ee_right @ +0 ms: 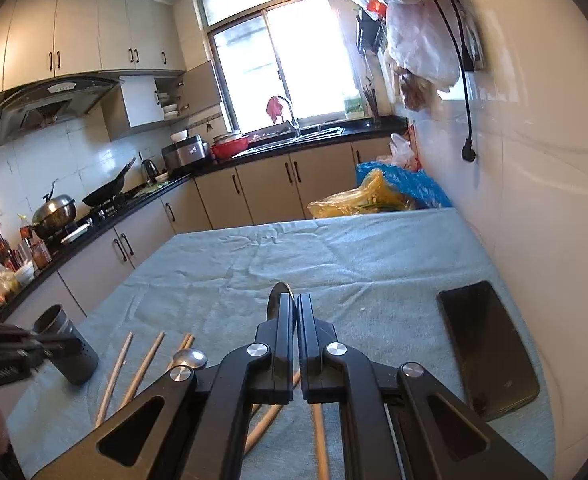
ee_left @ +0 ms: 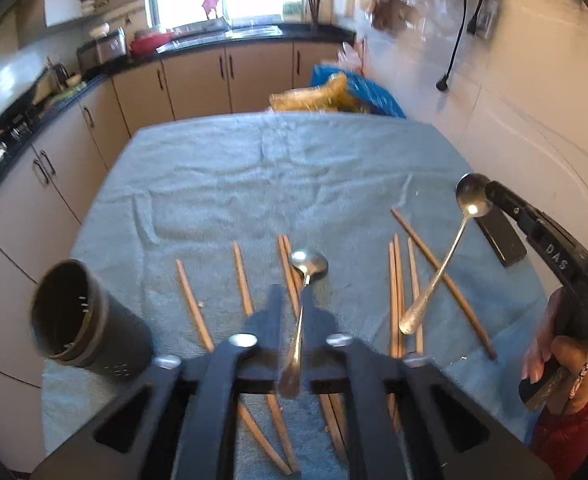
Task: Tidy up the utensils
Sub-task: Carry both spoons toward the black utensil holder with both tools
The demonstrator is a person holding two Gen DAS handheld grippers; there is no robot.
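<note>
Each gripper holds a metal spoon lifted off the cloth-covered table. The left gripper is clamped on the slim handle of one spoon, whose bowl pokes out ahead of the fingertips while the handle end hangs back between the arms. The right gripper is clenched on the bowl end of the second spoon; from its own camera only a sliver of bowl shows above the tips, and the handle hangs down over the chopsticks scattered below both grippers. The dark holder cup stands below and to the left of the left gripper. The spoons look light, stiff and polished, so likely slippery; a grip at mid-handle would probably steady them better than a pinch near one end. The chopsticks look thin and light, prone to roll, best taken near the middle. A phone lies to the right of the right gripper.
</note>
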